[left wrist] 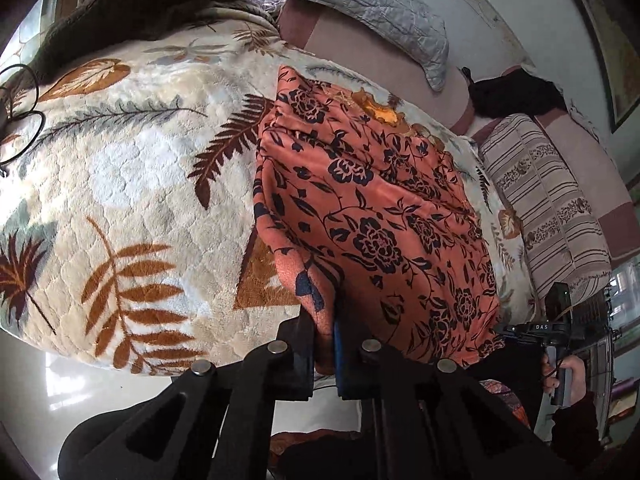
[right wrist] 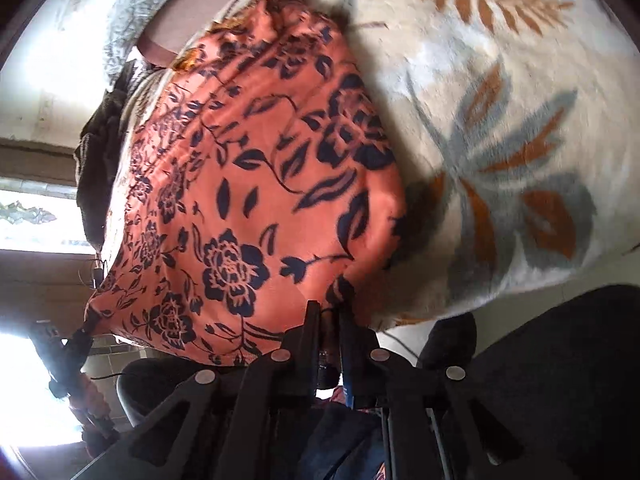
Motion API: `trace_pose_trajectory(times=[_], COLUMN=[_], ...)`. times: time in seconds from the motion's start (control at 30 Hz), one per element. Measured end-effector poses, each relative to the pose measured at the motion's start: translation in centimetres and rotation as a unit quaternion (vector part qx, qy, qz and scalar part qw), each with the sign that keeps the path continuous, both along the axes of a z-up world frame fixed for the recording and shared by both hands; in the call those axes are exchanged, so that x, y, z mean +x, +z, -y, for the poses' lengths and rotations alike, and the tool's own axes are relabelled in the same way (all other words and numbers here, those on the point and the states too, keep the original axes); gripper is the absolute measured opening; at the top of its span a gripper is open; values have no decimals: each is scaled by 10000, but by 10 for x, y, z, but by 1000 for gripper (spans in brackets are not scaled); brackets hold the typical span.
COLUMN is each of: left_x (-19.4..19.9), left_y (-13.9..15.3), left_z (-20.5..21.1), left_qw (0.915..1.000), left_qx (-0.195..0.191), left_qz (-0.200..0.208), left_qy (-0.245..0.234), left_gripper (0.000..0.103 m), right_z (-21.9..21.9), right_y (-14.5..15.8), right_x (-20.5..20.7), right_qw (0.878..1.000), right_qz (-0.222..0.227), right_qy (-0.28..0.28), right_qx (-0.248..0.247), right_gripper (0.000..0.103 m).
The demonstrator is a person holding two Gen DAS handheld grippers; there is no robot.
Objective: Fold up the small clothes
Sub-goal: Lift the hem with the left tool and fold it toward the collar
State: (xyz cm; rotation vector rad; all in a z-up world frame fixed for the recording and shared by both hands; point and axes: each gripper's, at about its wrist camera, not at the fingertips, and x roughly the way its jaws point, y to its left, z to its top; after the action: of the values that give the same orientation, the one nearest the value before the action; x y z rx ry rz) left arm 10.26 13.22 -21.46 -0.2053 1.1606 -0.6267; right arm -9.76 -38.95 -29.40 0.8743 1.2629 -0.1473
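The orange flowered garment [left wrist: 372,216] lies spread on the leaf-print blanket [left wrist: 132,184] of the bed, its near edge raised. The left tool [left wrist: 326,344] and right tool [right wrist: 330,320] are each clenched on 1 near corner. Judgement: carry both corners forward together, level and taut, to lay a square fold.

Both wrist cameras look steeply down along their fingers from the bed's near edge, close above it; both share the orange floral garment [left wrist: 372,216] [right wrist: 248,184] and the leaf-print blanket [left wrist: 120,184] [right wrist: 500,120]
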Motion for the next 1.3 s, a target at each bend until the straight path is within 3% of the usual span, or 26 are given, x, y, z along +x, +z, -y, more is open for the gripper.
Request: trace_pose_trajectory(times=[0.13, 0.2, 0.3, 0.33, 0.4, 0.43, 0.47, 0.5, 0.6, 0.77, 0.9, 1.0, 1.13, 1.3], left_x=[2, 4, 5, 5, 5, 6, 6, 7, 5, 16, 48, 89, 165, 261], left_y=[-41, -55, -67, -68, -69, -69, -69, -69, -61, -18, 28, 56, 74, 58], left_z=[-3, -3, -3, -3, -3, -2, -2, -1, 3, 3, 7, 16, 34, 73], left_qw=[9980, 9965, 9937, 9940, 9947, 9952, 9955, 9954, 9964, 9989, 9984, 9977, 9958, 9935], left_qx=[435, 572, 755, 749, 719, 671, 623, 579, 570, -116, -495, -673, -880, -947], left_qz=[-432, -593, -814, -788, -732, -712, -717, -758, -614, -383, -128, -30, -118, -266], left_qy=[130, 141, 158, 155, 105, 67, 42, 14, -130, -234, -239, -107, 219, 568], left_gripper=[8, 10, 34, 37, 36, 35, 31, 13, 8, 8, 8, 8, 8, 8], right_z=[2, 3, -5, -8, -8, -8, -10, -11, -15, -17, 4, 28, 76, 128], right_y=[-31, -35, -40, -39, -34, -32, -32, -33, -23, 34, 87, 114, 123, 102], right_x=[-3, -2, 4, 5, 0, 1, 3, 4, 6, 11, 32, 63, 122, 195], right_qw=[9992, 9988, 9976, 9980, 9988, 9986, 9987, 9986, 9992, 9920, 9743, 9597, 9375, 9184], right_qz=[-306, -439, -653, -586, -264, -120, -29, -101, 54, 1247, 2248, 2764, 3244, 3408], right_qy=[-177, -210, -59, -30, -81, -98, -110, -102, 144, 126, -97, -474, -1262, -1994], right_qx=[162, 41, -212, -226, -404, -496, -496, -503, -368, 131, -12, -168, 1, 270], right_gripper=[13, 21, 51, 65, 65, 63, 46, 34, 8, 7, 7, 7, 7, 7])
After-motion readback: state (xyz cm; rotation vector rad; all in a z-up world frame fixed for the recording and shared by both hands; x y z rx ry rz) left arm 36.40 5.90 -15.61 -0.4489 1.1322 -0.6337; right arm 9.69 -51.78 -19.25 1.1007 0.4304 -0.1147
